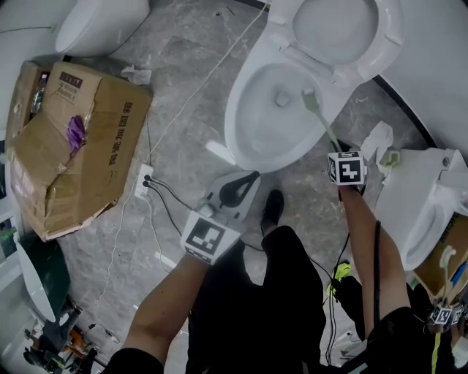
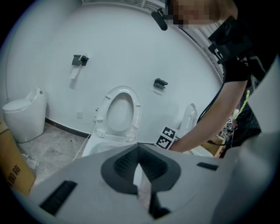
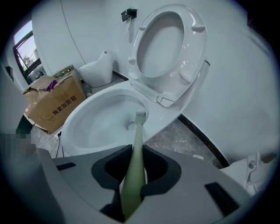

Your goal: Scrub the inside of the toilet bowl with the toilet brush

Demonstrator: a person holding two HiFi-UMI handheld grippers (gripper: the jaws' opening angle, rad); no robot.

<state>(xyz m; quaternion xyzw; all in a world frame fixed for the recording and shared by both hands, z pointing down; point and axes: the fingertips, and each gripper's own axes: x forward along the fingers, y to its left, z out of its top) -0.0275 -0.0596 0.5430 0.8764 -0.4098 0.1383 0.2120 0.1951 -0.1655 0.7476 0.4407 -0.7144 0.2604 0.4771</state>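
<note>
Below me the floor (image 1: 183,146) is grey marbled stone, dusty, with a thin white cable (image 1: 205,80) trailing across it towards a power strip (image 1: 143,180). A battered cardboard box (image 1: 80,146) sits open on my left, and past it a second white toilet (image 1: 102,22) stands by the wall. That wall (image 2: 131,43) is plain white and curves round, edged at the bottom by a dark skirting (image 2: 65,127). One small dark fitting (image 2: 79,60) is mounted on it, with another (image 2: 160,82) lower down. The light is even and cool.

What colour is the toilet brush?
The toilet brush is pale green; the right gripper view shows it best.
</note>
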